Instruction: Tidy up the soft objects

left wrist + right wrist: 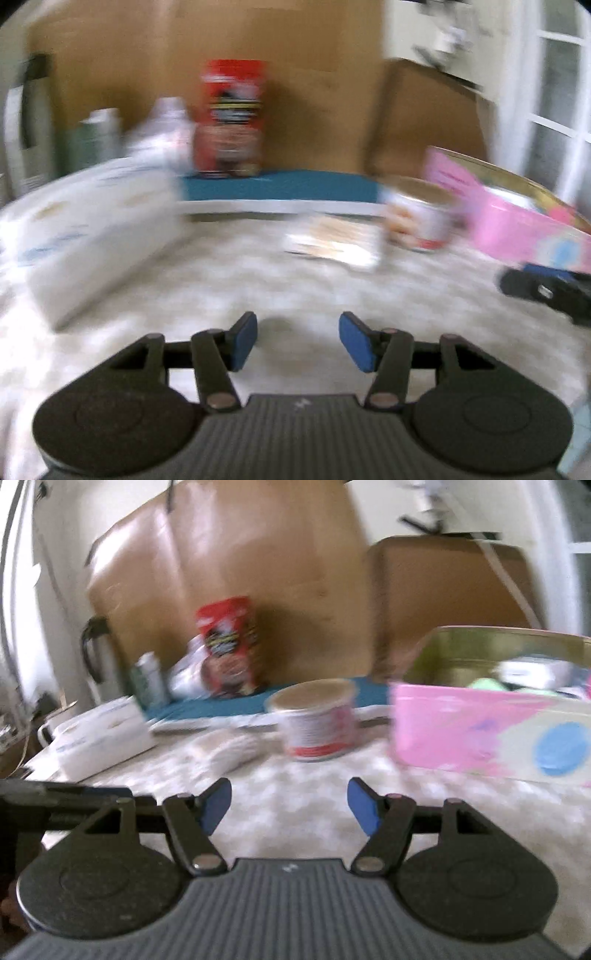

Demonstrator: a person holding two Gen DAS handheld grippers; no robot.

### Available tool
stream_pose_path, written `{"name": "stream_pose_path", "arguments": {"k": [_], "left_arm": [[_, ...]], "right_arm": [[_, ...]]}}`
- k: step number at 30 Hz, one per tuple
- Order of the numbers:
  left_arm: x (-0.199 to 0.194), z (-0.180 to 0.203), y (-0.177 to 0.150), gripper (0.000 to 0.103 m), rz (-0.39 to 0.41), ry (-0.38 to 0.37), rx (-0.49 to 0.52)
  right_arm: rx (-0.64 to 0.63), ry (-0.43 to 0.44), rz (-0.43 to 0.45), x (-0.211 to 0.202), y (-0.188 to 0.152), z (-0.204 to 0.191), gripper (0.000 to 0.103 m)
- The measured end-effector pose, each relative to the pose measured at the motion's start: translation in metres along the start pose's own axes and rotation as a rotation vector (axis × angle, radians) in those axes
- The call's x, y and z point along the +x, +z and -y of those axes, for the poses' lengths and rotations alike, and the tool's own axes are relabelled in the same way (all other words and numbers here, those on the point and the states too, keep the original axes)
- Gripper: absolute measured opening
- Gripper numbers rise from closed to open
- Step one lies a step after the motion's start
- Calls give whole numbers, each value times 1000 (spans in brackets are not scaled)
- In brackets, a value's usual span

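Observation:
Both views are blurred by motion. A pink tin box stands open at the right, with soft green and white items inside; it also shows in the left wrist view. A flat pale packet lies on the mottled table, seen too in the right wrist view. My left gripper is open and empty above the table. My right gripper is open and empty, short of the box. The right gripper's body shows at the right edge of the left wrist view.
A round can stands left of the pink box. A white tissue box lies at the left. A red snack bag, a white bag and a green can stand on a teal mat before cardboard boxes.

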State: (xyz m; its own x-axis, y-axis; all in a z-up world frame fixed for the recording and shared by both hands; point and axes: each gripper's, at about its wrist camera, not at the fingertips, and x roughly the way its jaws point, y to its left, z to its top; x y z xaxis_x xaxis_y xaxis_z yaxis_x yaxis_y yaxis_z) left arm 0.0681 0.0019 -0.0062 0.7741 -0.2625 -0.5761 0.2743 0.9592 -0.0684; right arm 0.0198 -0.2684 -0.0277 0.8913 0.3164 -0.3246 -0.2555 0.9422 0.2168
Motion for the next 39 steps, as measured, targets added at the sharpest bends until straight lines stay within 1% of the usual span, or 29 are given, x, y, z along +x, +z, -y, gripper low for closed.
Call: {"name": "stream_pose_path", "arguments": {"k": [1, 4, 8, 11, 12, 13, 14, 15, 16, 18, 20, 22, 25, 26, 28, 29, 31, 32, 33, 34, 36, 39], "left_arm": [[2, -12, 2, 51, 1, 21, -30], [3, -40, 7, 51, 24, -47, -163], [3, -45, 8, 51, 40, -79, -214], [-3, -54, 1, 51, 53, -100, -259], [-3, -59, 1, 51, 56, -111, -284], [-2, -61, 0, 51, 59, -119, -303], [-1, -63, -1, 51, 60, -129, -319], [-1, -64, -1, 51, 62, -137, -330], [0, -64, -1, 51, 63, -140, -338], [0, -64, 0, 52, 64, -145, -342], [1, -64, 0, 52, 64, -148, -341], [1, -63, 0, 52, 63, -146, -335], [0, -61, 0, 55, 59, -144, -317], [0, -58, 0, 58, 56, -143, -301], [0, -49, 1, 63, 44, -148, -251], [1, -42, 2, 67, 34, -162, -214], [1, -20, 4, 68, 11, -191, -125], [2, -9, 4, 69, -2, -217, -100], [2, 4, 4, 70, -17, -257, -82], [2, 18, 4, 70, -32, -302, -64], [3, 49, 7, 70, -66, -390, -22], [3, 92, 11, 70, -100, -495, 38]], "right_arm": [[-23, 10, -9, 7, 4, -8, 72], [-104, 46, -27, 33, 18, -37, 72], [-122, 57, -71, 75, 29, -57, 72], [-184, 28, -99, 101, 28, -70, 72], [-189, 14, -131, 111, 28, -71, 72], [-187, -2, -162, 117, 30, -72, 65], [-181, -11, -171, 120, 31, -71, 57], [-180, -11, -181, 122, 31, -71, 51], [-183, -13, -179, 120, 30, -71, 48], [-199, -17, -173, 113, 27, -72, 44], [-213, -2, -167, 102, 20, -72, 42], [-228, 16, -161, 84, 12, -72, 42], [-278, 19, -151, 44, -6, -68, 42], [-290, 9, -146, 32, -13, -66, 42], [-309, -36, -127, 3, -27, -57, 42], [-311, -68, -115, -9, -33, -52, 42], [-293, -149, -92, -33, -44, -37, 44], [-272, -185, -82, -45, -49, -28, 45], [-249, -207, -75, -53, -52, -21, 48], [-222, -228, -70, -60, -56, -14, 56], [-162, -255, -62, -73, -62, 0, 65], [-104, -255, -59, -79, -66, 10, 66]]}}
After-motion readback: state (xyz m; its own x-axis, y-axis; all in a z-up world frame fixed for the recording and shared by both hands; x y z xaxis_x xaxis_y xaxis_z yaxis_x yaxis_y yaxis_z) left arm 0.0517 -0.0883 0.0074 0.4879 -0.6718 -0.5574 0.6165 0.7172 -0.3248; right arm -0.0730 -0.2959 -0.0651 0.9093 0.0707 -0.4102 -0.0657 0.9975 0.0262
